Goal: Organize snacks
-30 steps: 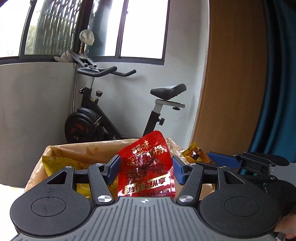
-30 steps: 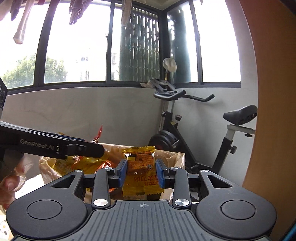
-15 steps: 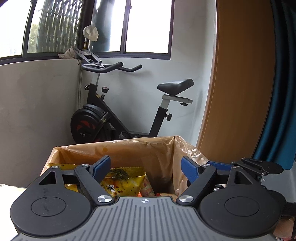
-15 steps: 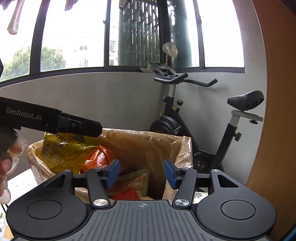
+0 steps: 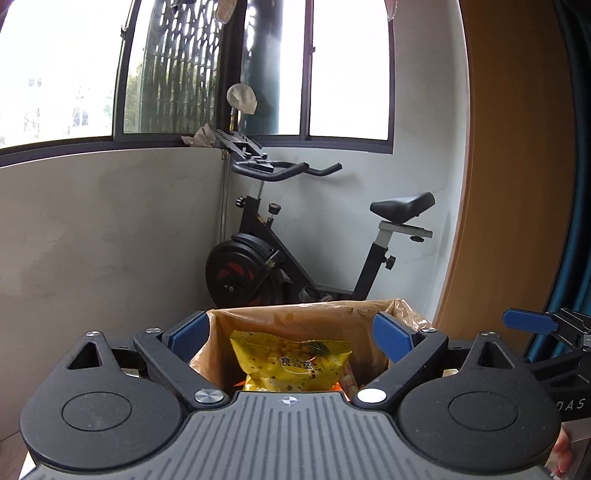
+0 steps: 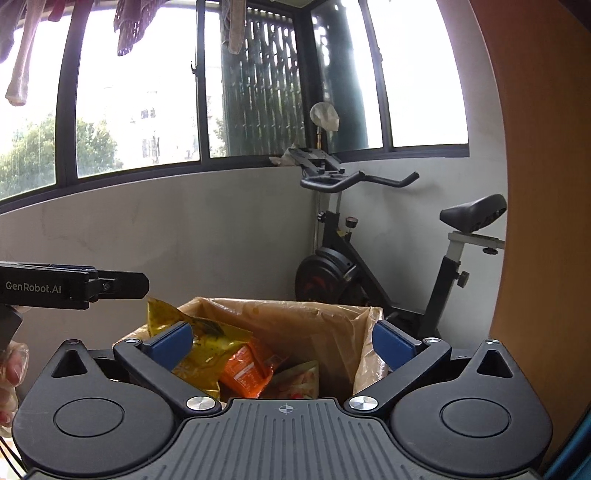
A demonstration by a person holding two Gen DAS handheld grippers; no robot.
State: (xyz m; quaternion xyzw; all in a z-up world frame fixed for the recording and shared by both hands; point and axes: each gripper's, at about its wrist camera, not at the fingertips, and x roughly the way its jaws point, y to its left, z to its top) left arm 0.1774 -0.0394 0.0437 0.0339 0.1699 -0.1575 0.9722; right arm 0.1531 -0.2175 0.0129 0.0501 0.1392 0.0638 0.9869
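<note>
Both grippers (image 5: pixel 291 334) (image 6: pixel 282 341) gape empty above the snack-filled bag (image 6: pixel 314 317)

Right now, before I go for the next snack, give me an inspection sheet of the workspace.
Surface: barely in view; a pale strip at the lower left edge.
Job's things: bin lined with a brown bag, holding a yellow packet, an orange packet and a pale packet.
Clutter: nothing seen.
Grippers: left gripper open and empty, over the bin; right gripper open and empty, over the bin.
Cables: nothing clear.
Surroundings: exercise bike behind the bin, windows with laundry hanging, wooden panel, blue curtain at right.
</note>
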